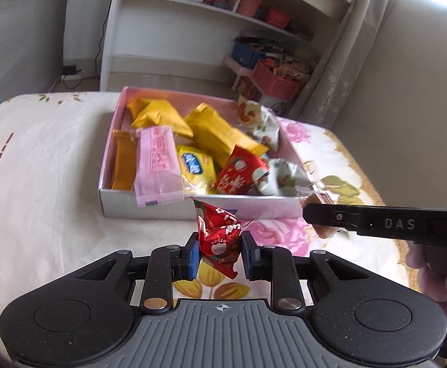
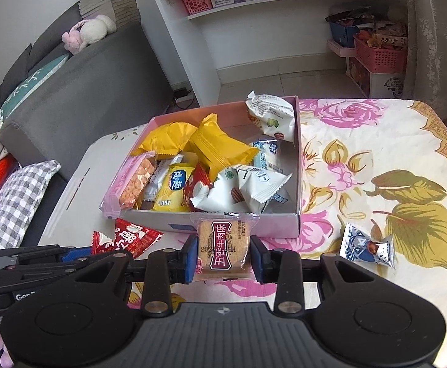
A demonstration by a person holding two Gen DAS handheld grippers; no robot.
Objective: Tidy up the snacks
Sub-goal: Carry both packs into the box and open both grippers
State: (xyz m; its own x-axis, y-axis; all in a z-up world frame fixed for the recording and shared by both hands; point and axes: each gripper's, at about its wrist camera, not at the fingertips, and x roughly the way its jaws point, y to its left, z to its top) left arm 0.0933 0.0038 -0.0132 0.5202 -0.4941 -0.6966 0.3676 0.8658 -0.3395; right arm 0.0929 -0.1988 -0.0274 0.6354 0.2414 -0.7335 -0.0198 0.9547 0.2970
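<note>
In the left wrist view the left gripper [image 1: 219, 253] sits at lower centre, its blue-padded jaws clenched on a crinkled red foil snack packet [image 1: 220, 242] whose twisted top stands up between them. Just above it, mid-frame, lies the shallow pink cardboard box [image 1: 174, 208], rectangular, with a glossy white front wall. It holds puffy yellow pillow packs [image 1: 215, 133], a flat pink wrapper [image 1: 159, 165] with embossed lettering, and a second red packet [image 1: 242, 173]. From the right edge the right gripper [image 1: 318, 217] reaches in as a flat black bar.

In the right wrist view the right gripper [image 2: 223, 256], at lower centre, grasps a square biscuit [image 2: 223, 247] in clear film with a maroon label, held upright just in front of the box's near wall. A small blue-and-white wrapped candy [image 2: 367, 245] lies loose at lower right on the floral tablecloth [image 2: 392, 165], smooth cloth printed with pink roses and olive leaves.
</note>
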